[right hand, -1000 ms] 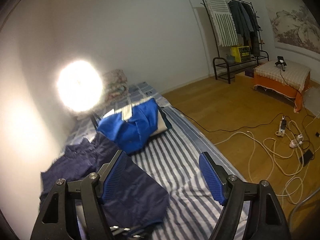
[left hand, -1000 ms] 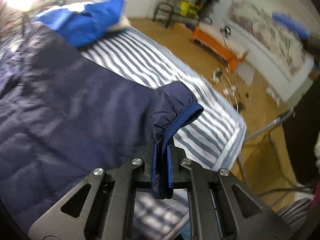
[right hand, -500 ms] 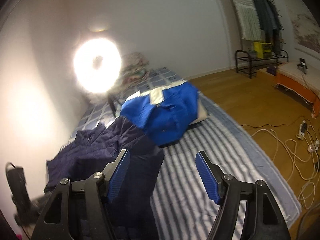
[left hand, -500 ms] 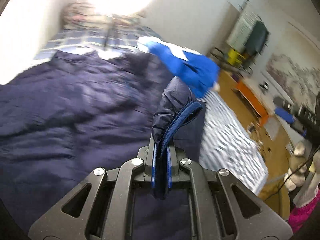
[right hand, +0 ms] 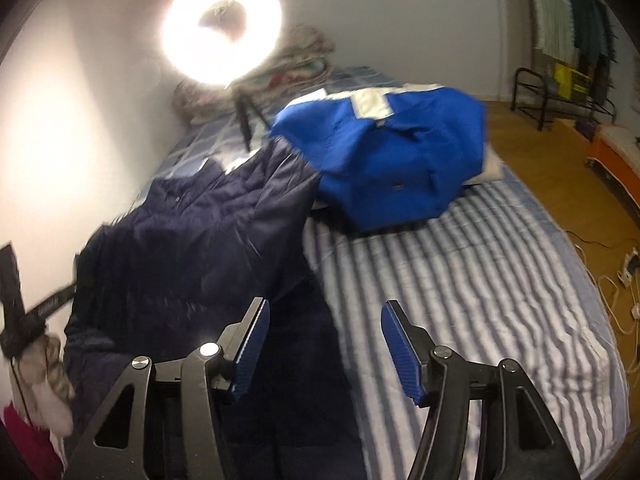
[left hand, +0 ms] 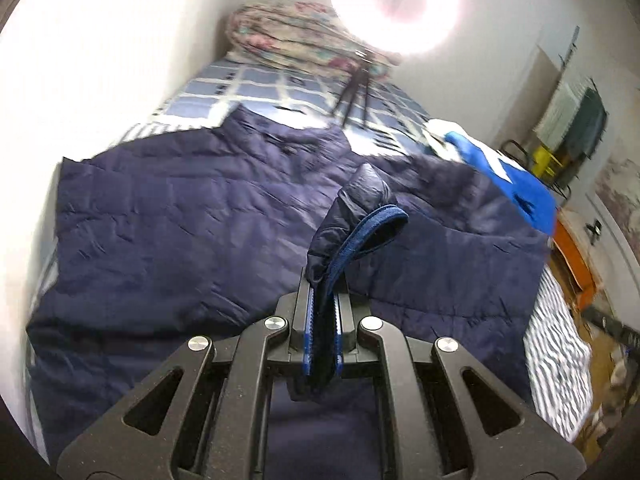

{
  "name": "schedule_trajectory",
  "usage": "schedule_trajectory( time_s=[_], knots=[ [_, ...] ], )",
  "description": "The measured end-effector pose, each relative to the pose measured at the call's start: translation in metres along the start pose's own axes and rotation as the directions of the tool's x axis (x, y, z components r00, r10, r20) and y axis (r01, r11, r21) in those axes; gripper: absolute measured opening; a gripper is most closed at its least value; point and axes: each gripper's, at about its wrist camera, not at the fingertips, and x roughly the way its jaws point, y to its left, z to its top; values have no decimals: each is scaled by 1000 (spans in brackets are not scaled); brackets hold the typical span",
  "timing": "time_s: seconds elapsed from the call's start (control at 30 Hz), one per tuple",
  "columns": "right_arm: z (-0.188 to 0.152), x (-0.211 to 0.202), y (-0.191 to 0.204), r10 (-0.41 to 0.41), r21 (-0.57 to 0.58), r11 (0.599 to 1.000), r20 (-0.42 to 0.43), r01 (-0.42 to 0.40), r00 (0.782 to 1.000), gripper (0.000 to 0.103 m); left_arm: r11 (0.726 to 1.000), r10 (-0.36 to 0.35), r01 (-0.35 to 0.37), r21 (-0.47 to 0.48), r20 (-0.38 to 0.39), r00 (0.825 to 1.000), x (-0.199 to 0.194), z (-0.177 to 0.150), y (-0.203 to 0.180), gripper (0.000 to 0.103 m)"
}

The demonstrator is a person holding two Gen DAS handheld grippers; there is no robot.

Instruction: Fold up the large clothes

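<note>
My left gripper was clamped tight on the blue-trimmed cuff of the dark navy quilted puffer jacket, the sleeve end standing up out of the pinched pads. The jacket itself lay spread across the near part of the bed, over the grey-and-white striped cover, its collar end toward the blue checked sheet and the floral bundle of bedding at the head.

My right gripper hung above the jacket's lower edge where it met the stripes. Its blue-padded jaws were drawing together with nothing gripped between them; only cloth and cover showed far behind the gap.

A bright blue and white jacket sat heaped just beyond the navy one, touching its far edge. A glaring ring light on a dark tripod stood at the head of the bed. From the right wrist view, a gloved hand showed at the left edge beside the jacket.
</note>
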Motion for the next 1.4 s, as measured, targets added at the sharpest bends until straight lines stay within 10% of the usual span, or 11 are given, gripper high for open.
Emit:
schedule_trajectory(
  time_s=[0.43,0.7,0.97,1.2,1.4],
  knots=[
    [21,77,83,-48,-278,960,-22,40,999,55,956,119,-115,-269,-3,993,34,11,150,6],
    [78,138,127,-100,-444,888,69,120,993,54,971,101,-94,-221,20,995,44,21,147,6],
    [104,215,90,-282,-348,895,42,279,958,54,952,174,-170,-253,-9,985,60,28,162,6],
    [92,241,106,-384,-465,801,83,377,919,70,917,340,-346,-201,-65,938,80,24,165,22],
    [105,204,94,-276,-372,886,60,278,959,61,909,390,-389,-152,-22,921,46,27,159,38]
  ],
)
